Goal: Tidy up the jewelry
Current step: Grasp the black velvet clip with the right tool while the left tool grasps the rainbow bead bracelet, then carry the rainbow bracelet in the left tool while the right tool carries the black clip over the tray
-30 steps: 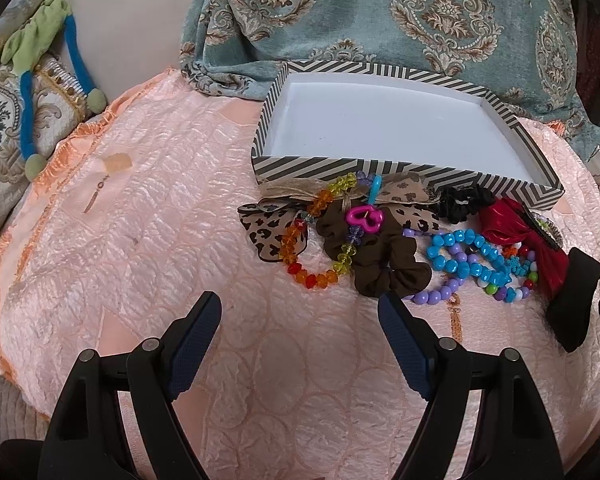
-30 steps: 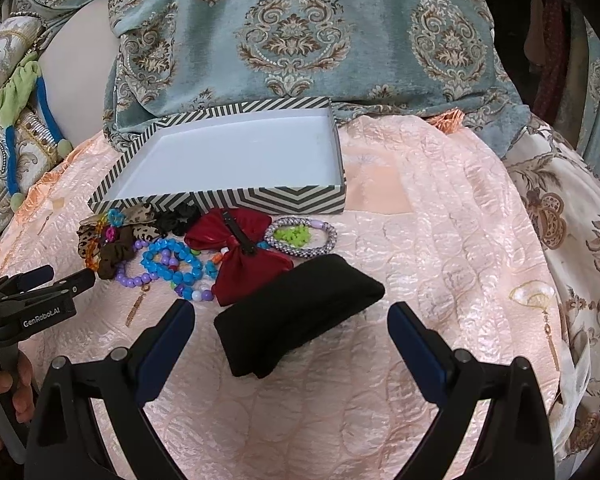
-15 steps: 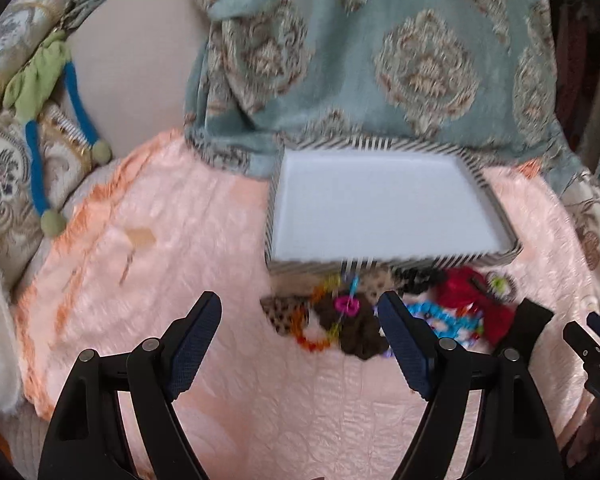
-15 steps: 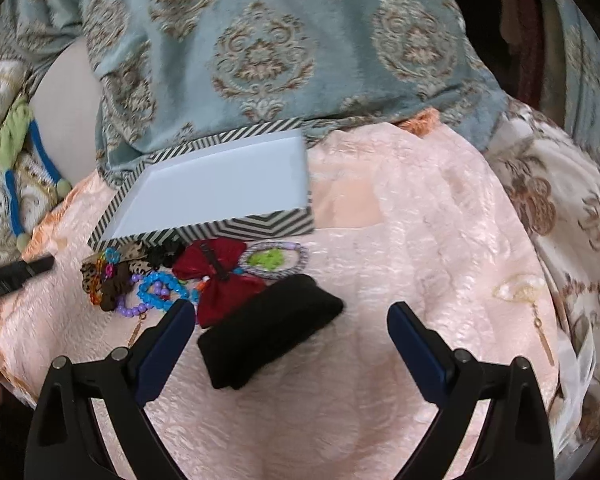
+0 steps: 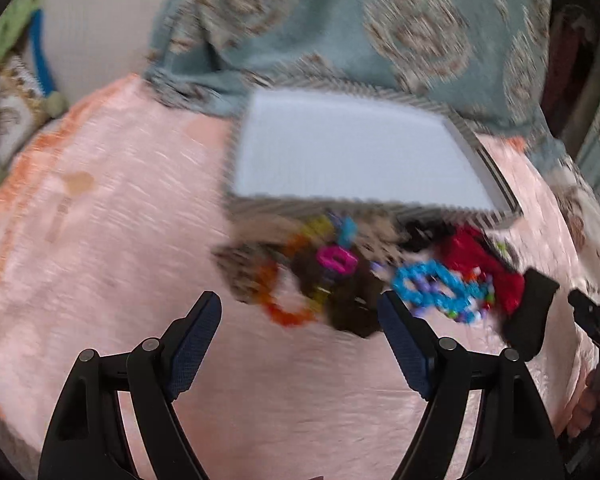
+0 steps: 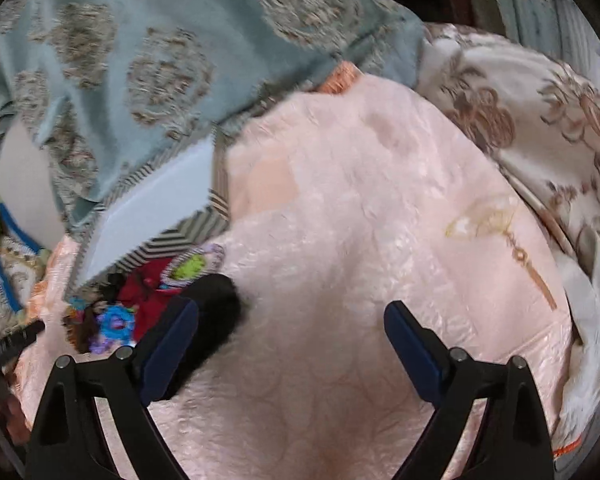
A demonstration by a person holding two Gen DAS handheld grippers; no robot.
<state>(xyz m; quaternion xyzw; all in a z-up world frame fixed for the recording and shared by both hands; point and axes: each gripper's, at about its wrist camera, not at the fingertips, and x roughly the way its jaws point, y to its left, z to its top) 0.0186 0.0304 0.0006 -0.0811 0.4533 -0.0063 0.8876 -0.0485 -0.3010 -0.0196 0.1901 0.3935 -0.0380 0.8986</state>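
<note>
The left gripper (image 5: 300,334) hovers above the peach quilted bedspread (image 5: 112,240) with its jaws spread wide and nothing between them; its blue-padded fingertips (image 5: 198,330) touch none of the jewelry. The right gripper (image 6: 290,338) is likewise wide open and holds nothing, though its left fingertip overlaps the black fabric pouch (image 6: 214,312) in the right wrist view; whether they touch cannot be told.

Both views are motion-blurred. The jewelry lies in a loose row on the bedspread, just on the near side of the shallow box with a white inside and black-and-white striped walls (image 5: 352,160). From left to right in the left wrist view: a leopard-print fabric bow (image 5: 240,268), an orange and yellow bead bracelet (image 5: 284,308), a dark brown scrunchie (image 5: 348,304) with a pink plastic ring (image 5: 336,260) on it, a tangle of bright blue and purple bead bracelets (image 5: 432,286), a red satin bow (image 5: 476,264), and the black pouch at the right end. In the right wrist view a pale beaded bracelet around something lime green (image 6: 192,266) sits between the box and the pouch. The box shows nothing inside it. A teal patterned blanket (image 5: 380,28) is bunched up beyond the box.
</note>
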